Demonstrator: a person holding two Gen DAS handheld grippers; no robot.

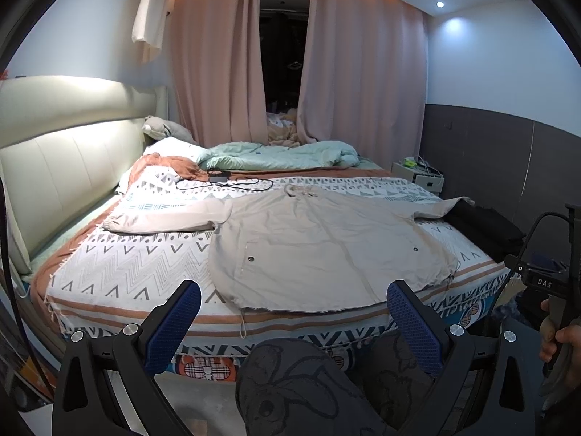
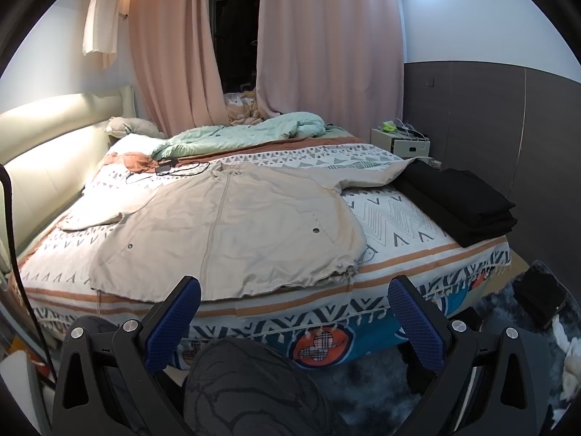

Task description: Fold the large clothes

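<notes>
Left wrist view: my left claw (image 1: 294,303) gapes wide, empty; beige coat (image 1: 326,247) lies spread flat on bed (image 1: 120,254).
Right wrist view: my right claw (image 2: 294,303) equally wide, empty; coat likely soft, limp; grip its hem corners.

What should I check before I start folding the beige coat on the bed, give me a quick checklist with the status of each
1. Beige coat spread flat, front up: ok.
2. Both sleeves laid out sideways: ok.
3. Left gripper jaws open, empty: ok.
4. Right gripper jaws open, empty: ok.
5. Folding area clear: not ok; black folded stack lies against the right sleeve, black cable sits near the collar.
6. Hem drawcords free: cannot tell.
</notes>
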